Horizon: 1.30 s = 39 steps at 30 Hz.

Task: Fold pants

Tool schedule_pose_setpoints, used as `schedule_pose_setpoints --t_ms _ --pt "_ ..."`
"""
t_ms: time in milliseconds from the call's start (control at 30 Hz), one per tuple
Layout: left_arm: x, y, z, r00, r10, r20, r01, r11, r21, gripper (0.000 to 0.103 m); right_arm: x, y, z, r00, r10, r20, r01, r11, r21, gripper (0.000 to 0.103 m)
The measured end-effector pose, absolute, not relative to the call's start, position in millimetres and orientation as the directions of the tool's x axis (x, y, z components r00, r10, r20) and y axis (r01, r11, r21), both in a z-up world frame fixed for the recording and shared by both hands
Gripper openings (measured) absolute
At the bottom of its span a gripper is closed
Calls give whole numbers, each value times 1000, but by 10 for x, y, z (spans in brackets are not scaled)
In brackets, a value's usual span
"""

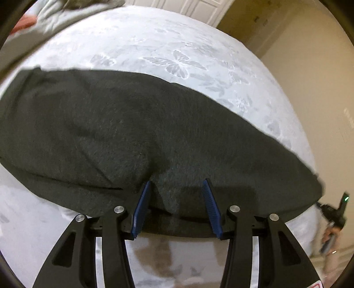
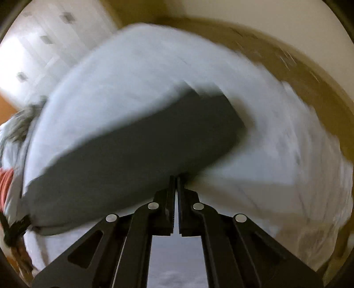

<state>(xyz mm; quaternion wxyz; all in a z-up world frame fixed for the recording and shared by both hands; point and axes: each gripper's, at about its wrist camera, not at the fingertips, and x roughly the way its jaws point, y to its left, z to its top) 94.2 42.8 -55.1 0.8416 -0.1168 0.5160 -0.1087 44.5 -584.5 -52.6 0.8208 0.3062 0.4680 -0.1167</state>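
Blue ribbed fingers (image 1: 141,208) of the left gripper (image 1: 178,183) stand apart, one on each side of a raised fold of the dark grey pants (image 1: 124,133). Cloth sits between them, but the pads do not appear to press on it.

Those pants lie spread in a long band across a bed covered by a white sheet (image 1: 154,44) printed with pale grey butterflies. Their near edge runs just under the left gripper's fingertips. At the sheet's far left corner lies a heap of grey and reddish laundry (image 1: 55,13), blurred and hard to make out.

From the right wrist, the picture is smeared by motion. Dark fingers of the right gripper (image 2: 177,177) are pressed together, with only a thin slit between them. Their tips meet the near edge of the pants (image 2: 132,144); whether cloth is pinched there cannot be told. No container shows in either view.
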Motion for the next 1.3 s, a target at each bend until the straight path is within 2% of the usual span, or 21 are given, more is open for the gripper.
schedule_pose_setpoints --t_ms 33,133,200,233,333,367,400,433,500,600,667,700,800,833,867,900,967,1133,1167,1267,1300 --pt "921 369 -558 443 -266 -856 84 963 -256 49 389 -5903 -516 577 120 -808 484 747 457 3" --pt "925 317 -638 434 -211 -876 93 977 -190 51 288 -6109 -404 648 132 -750 492 679 545 22" --pt "949 379 -654 432 -233 -871 64 972 -228 51 300 -6179 -406 650 103 -753 517 666 537 54" --pt "950 431 -640 436 -256 -863 50 964 -261 51 376 -6202 -418 642 75 -763 539 663 519 58" --pt "989 580 -618 447 -301 -842 14 944 -330 51 645 -6310 -534 614 34 -788 576 664 477 58" --pt "985 649 -625 444 -311 -840 1 938 -346 51 696 -6304 -575 606 17 -795 586 666 462 53" --pt "987 693 -638 439 -321 -839 -10 932 -362 51 739 -6310 -549 603 -15 -797 594 676 437 29" --pt "990 726 -656 434 -329 -839 -20 927 -373 51 745 -6284 -488 592 -47 -804 586 711 390 10" --pt "998 770 -694 425 -309 -851 -39 933 -358 51 685 -6127 -208 622 -86 -779 552 754 357 7" --pt "1012 750 -696 420 -304 -855 -34 936 -349 51 551 -5836 522 823 -15 -567 310 849 427 7" --pt "1032 671 -691 419 -275 -865 -19 950 -311 51 495 -5823 568 836 -56 -545 288 891 350 8" --pt "1035 645 -698 419 -263 -869 -12 956 -295 52 611 -5900 355 754 -112 -648 346 905 246 9" --pt "1047 569 -705 417 -241 -876 15 966 -259 54 790 -6301 -496 453 -113 -884 515 843 156 15" --pt "1047 559 -705 417 -242 -876 19 966 -257 54 720 -6363 -515 507 -92 -857 514 830 216 19" --pt "1048 556 -705 418 -244 -875 21 965 -260 54 633 -6407 -464 564 -121 -817 532 810 247 30" --pt "1047 559 -711 419 -247 -874 21 965 -263 54 567 -6435 -403 577 -174 -798 567 789 238 54" --pt "1033 575 -714 419 -251 -873 20 963 -267 56 537 -6456 -260 623 -221 -750 573 782 246 65" --pt "1019 563 -721 424 -247 -871 26 965 -261 67 865 -6438 -334 580 -181 -794 516 836 186 64" --pt "1015 541 -725 428 -235 -873 30 969 -246 67 898 -6419 -355 572 -176 -801 502 847 173 59" --pt "1005 501 -719 436 -223 -872 42 973 -228 67 1088 -6284 -348 562 -165 -810 438 890 123 1" --pt "1009 506 -718 435 -227 -871 43 972 -232 67 1054 -6200 -270 596 -167 -785 406 906 116 1"
